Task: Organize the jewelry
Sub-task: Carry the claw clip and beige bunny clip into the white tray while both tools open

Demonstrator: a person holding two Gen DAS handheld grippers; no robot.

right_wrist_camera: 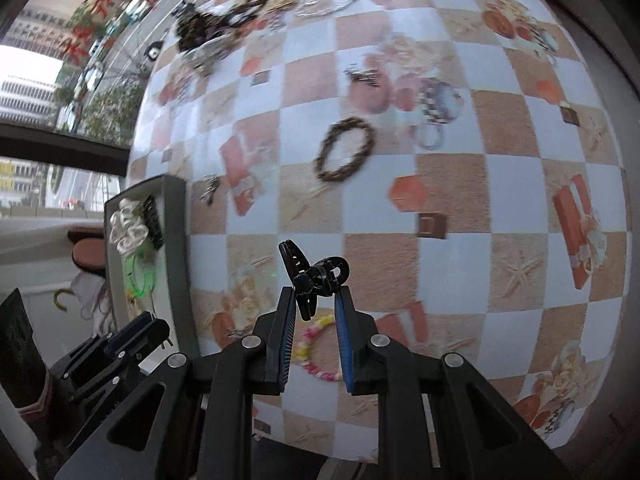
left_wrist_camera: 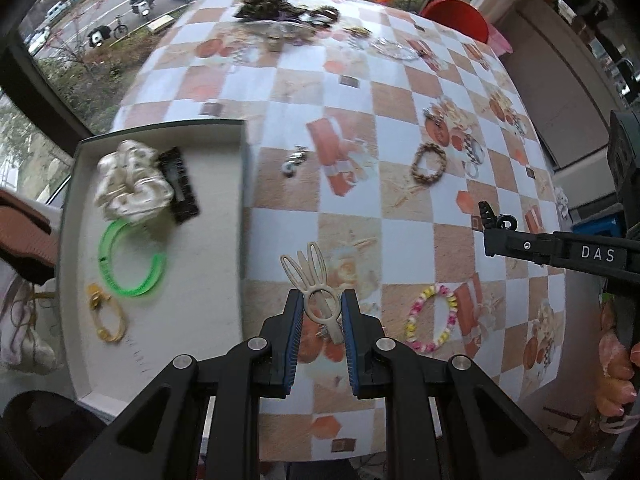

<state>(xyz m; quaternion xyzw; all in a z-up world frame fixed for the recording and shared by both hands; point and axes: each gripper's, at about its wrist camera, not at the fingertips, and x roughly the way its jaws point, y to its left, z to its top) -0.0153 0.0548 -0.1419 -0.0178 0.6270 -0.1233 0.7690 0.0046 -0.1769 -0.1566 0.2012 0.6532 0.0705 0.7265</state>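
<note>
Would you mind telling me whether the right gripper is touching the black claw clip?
Touching. The right wrist view shows the right gripper with both fingers pressed against the black claw clip, holding it above the table.

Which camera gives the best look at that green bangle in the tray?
The left wrist view: the green bangle lies in plain sight in the tray. In the right wrist view it is small, blurred, partly hidden.

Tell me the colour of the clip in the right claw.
Black hair clip, clearest in the right wrist view.
</note>
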